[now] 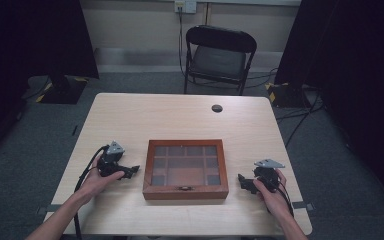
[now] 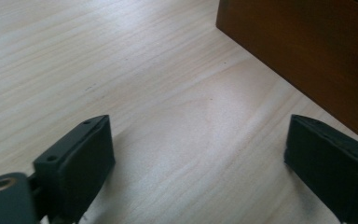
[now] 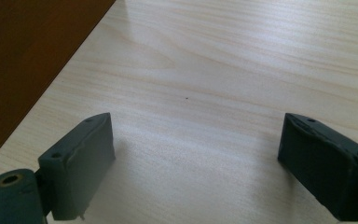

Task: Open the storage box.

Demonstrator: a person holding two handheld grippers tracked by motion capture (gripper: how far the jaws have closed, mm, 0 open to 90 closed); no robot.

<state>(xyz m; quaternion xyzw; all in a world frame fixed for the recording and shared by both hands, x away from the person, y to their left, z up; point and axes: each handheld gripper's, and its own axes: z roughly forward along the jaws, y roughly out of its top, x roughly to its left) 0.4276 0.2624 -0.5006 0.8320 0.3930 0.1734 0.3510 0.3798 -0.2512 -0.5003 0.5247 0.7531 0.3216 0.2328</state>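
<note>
The box [image 1: 185,169] sits at the near middle of the table [image 1: 130,115], lid down, with a small metal latch [image 1: 184,188] on the front wall that faces the person. Through the glass lid a grid of compartments shows; whether they hold anything cannot be told.

The left gripper [image 1: 131,171] rests just beside the box's left wall, jaws wide apart with nothing between them. In the left gripper view only bare wood lies between the jaws and the box's dark side stands at upper right. The right gripper [image 1: 241,179] lies near the right wall, likewise spread and empty; in its own view the box's side fills the upper left corner.

Judged step: approach the box to open it.

Procedure, as advised:
1. Bring one gripper to the front and address the latch first. It is small, so close the jaws partly before contact.
2. Steady the box with the other gripper against a side wall, so it does not slide on the smooth top.
3. Lift the lid by its front edge, not by the glass.

The chair [image 1: 220,56] beyond the table plays no part.
</note>
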